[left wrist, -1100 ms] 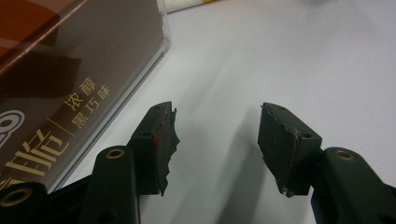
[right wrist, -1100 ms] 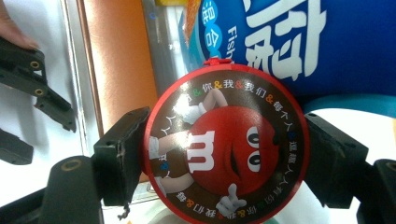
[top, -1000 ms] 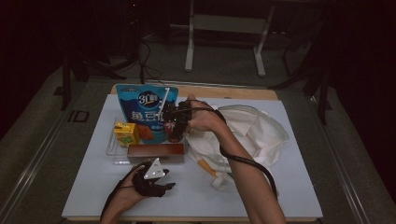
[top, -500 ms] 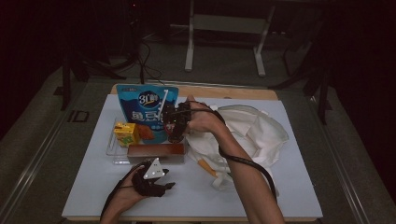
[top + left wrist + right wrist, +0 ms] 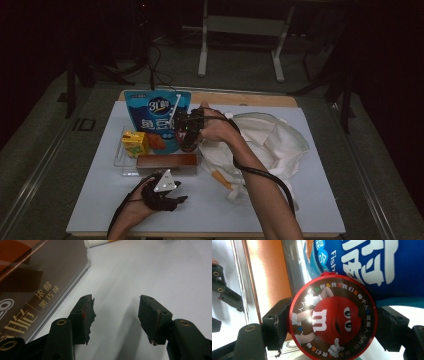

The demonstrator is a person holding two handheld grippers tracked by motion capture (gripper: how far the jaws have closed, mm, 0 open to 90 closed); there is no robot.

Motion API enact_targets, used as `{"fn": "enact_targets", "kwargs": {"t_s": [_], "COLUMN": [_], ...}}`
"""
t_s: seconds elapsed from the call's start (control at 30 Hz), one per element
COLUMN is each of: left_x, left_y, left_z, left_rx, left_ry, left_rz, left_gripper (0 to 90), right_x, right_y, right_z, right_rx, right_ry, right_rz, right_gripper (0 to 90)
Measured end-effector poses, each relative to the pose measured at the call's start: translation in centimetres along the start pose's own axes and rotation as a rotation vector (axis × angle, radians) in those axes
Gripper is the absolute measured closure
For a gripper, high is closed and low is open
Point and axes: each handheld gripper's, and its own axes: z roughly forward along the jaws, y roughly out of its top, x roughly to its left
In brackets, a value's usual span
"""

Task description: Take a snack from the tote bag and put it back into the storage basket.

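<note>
The right gripper [image 5: 332,326] pinches a round M&M's tub [image 5: 333,317] above the clear tray [image 5: 120,162] beside the blue fish-snack bag [image 5: 157,122], apparently not yet set down, while the left gripper [image 5: 115,315] rests spread on the table [image 5: 300,200].
</note>
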Motion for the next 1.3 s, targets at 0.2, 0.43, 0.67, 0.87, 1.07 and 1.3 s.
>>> {"fn": "enact_targets", "kwargs": {"t_s": [0.2, 0.43, 0.67, 0.87, 1.07, 1.3], "left_x": [0.0, 0.0, -0.1, 0.0, 0.0, 0.0], "left_y": [0.0, 0.0, 0.0, 0.0, 0.0, 0.0], "left_z": [0.0, 0.1, 0.1, 0.0, 0.0, 0.0], "left_rx": [0.001, 0.0, 0.0, -0.002, 0.0, 0.0], "left_ry": [0.0, 0.0, 0.0, 0.001, 0.001, 0.002], "left_rz": [0.001, 0.001, 0.001, -0.001, 0.001, 0.003], "left_gripper": [45.0, 44.8, 44.7, 44.7, 44.6, 44.6], "right_x": [0.1, 0.2, 0.3, 0.4, 0.2, 0.4], "right_y": [-0.1, -0.1, -0.1, 0.1, 0.1, 0.4], "right_z": [0.1, 0.3, 0.6, 0.9, 0.5, -0.5], "right_rx": [-0.005, -0.004, -0.007, 0.001, -0.034, -0.038], "right_ry": [-0.002, -0.005, -0.008, -0.014, 0.005, 0.001], "right_rz": [-0.013, -0.01, 0.003, 0.004, 0.023, 0.008], "right_gripper": [23.7, 23.5, 23.2, 23.2, 20.1, 21.4]}}
